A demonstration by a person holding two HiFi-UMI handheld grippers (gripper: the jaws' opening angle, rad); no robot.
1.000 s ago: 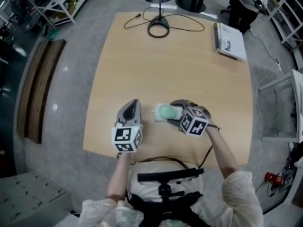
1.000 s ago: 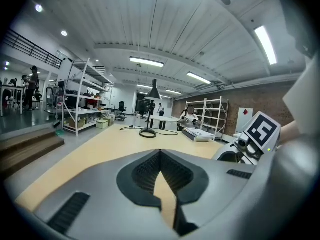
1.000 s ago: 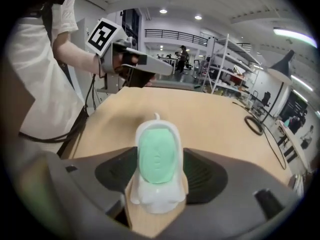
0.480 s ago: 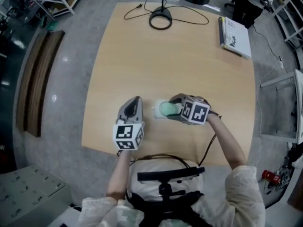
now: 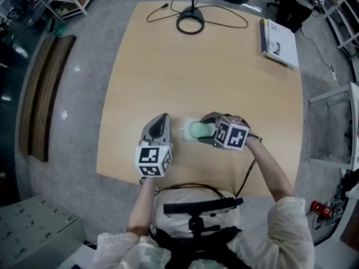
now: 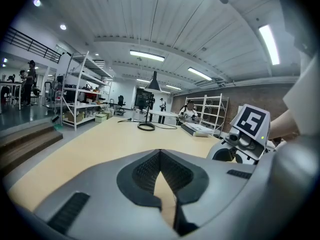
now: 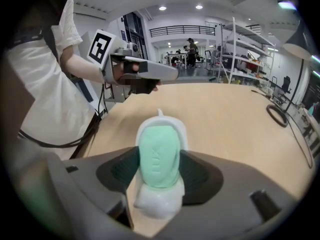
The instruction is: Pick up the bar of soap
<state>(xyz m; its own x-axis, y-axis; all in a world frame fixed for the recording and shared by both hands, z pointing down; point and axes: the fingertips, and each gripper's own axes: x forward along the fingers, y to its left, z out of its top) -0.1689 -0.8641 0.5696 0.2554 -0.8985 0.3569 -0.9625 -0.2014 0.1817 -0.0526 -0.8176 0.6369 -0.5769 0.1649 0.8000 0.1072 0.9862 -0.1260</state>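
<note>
A pale green bar of soap [image 5: 196, 129] lies in a white dish [image 5: 184, 132] on the wooden table [image 5: 213, 77], near its front edge. My right gripper [image 5: 203, 130] reaches in from the right. In the right gripper view its jaws have just been closing, and both pads now press on the long sides of the soap [image 7: 159, 144], with the dish [image 7: 154, 204] below. My left gripper [image 5: 161, 120] hovers just left of the dish, apart from it. In the left gripper view the left gripper [image 6: 160, 154] has its tips together, with nothing between them.
A black lamp base [image 5: 189, 22] with a looping cable stands at the table's far edge. A white book [image 5: 279, 42] lies at the far right corner. The table's front edge runs just under both hands. Metal shelves [image 6: 82, 96] line the room.
The right gripper has tipped a little further down over the soap. The left gripper has sunk slightly. The soap and dish have not moved.
</note>
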